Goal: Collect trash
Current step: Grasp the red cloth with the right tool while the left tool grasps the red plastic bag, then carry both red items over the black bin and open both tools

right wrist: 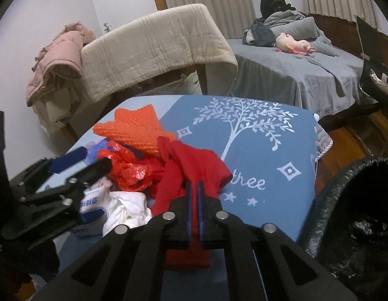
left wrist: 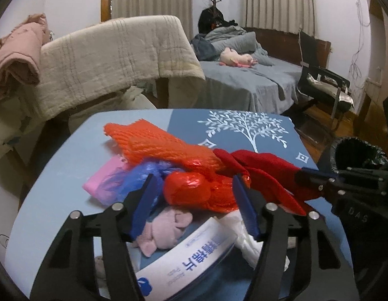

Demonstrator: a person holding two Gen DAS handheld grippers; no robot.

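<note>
Low in the frame's centre, your right gripper (right wrist: 194, 200) is clamped together on the red cloth (right wrist: 194, 165), likely so it lifts clear toward the black-lined bin (right wrist: 344, 200) at lower right. Your left gripper (left wrist: 194, 200) straddles the shiny red foil wrapper (left wrist: 191, 190), jaws apart, pads beside it but not pressing that I can tell; a grab looks imminent. On the blue tablecloth (right wrist: 269, 150) the pile counts one orange foam net (left wrist: 149, 140), one blue plastic bag (left wrist: 141, 175), one pink bag (left wrist: 103, 180), one white crumpled tissue (right wrist: 126, 208), one white box (left wrist: 184, 258).
</note>
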